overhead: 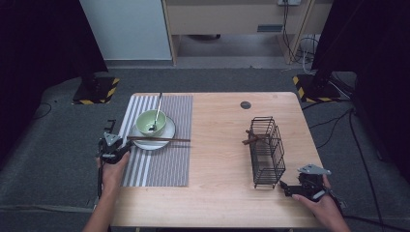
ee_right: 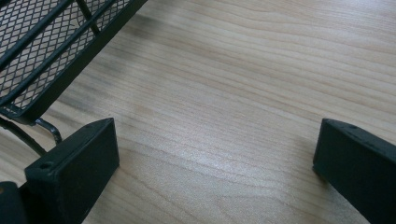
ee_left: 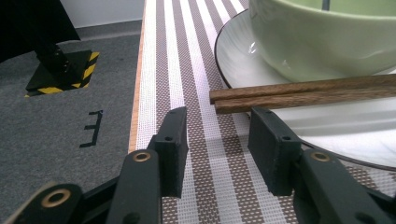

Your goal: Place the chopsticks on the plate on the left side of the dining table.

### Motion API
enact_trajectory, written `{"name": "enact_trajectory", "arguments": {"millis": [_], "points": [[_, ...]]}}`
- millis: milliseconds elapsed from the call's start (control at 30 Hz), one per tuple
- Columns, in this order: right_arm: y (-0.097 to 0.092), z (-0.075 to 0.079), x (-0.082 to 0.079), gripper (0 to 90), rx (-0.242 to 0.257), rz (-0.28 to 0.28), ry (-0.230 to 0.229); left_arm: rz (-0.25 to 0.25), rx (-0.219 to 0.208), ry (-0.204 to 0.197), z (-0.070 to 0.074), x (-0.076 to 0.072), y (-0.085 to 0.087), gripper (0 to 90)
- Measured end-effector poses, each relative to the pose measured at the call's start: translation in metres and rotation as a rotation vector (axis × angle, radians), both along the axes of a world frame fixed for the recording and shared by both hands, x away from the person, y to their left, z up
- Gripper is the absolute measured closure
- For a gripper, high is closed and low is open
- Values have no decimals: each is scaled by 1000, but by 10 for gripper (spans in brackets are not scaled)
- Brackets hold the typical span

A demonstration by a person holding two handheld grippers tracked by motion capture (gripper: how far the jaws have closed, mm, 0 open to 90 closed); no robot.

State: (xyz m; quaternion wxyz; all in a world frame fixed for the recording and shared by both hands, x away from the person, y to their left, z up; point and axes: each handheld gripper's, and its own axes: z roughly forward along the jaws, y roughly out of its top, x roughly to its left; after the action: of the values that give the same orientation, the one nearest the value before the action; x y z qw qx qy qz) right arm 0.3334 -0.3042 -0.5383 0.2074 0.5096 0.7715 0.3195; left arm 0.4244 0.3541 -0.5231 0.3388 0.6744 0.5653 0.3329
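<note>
A pair of brown chopsticks [overhead: 159, 139] lies across the front rim of a white plate [overhead: 167, 134] that carries a green bowl [overhead: 151, 123] with a spoon [overhead: 158, 108] in it. All this rests on a striped placemat [overhead: 164, 164]. My left gripper [overhead: 127, 147] is at the mat's left edge, open. In the left gripper view the chopsticks [ee_left: 303, 91] end just beyond its tips [ee_left: 217, 126], untouched by the pads, beside the plate [ee_left: 238, 60] and bowl [ee_left: 322, 42]. My right gripper [overhead: 283, 187] stands wide open [ee_right: 217, 133] over bare wood next to a black wire basket [overhead: 266, 152].
The basket [ee_right: 51, 51] lies on its side at the table's right, with brown sticks [overhead: 251, 140] poking out of its far end. A round grommet [overhead: 245, 105] sits in the wooden table [overhead: 222, 145]. Striped stand bases [overhead: 94, 91] [overhead: 312, 87] flank the far corners on the floor.
</note>
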Motion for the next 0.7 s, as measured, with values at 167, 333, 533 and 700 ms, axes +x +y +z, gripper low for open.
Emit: {"name": "enact_trajectory", "arguments": {"millis": [167, 333, 533, 700], "points": [[0, 0, 0, 4, 0, 0, 0, -7, -3, 12, 4, -4, -1, 533], [0, 0, 0, 4, 1, -1, 1, -34, -13, 5, 6, -11, -5, 508], [0, 0, 0, 4, 0, -1, 0, -61, -19, -8, 11, -18, -11, 461], [0, 0, 0, 4, -1, -1, 0, -89, -29, -17, 17, -22, -20, 393]]}}
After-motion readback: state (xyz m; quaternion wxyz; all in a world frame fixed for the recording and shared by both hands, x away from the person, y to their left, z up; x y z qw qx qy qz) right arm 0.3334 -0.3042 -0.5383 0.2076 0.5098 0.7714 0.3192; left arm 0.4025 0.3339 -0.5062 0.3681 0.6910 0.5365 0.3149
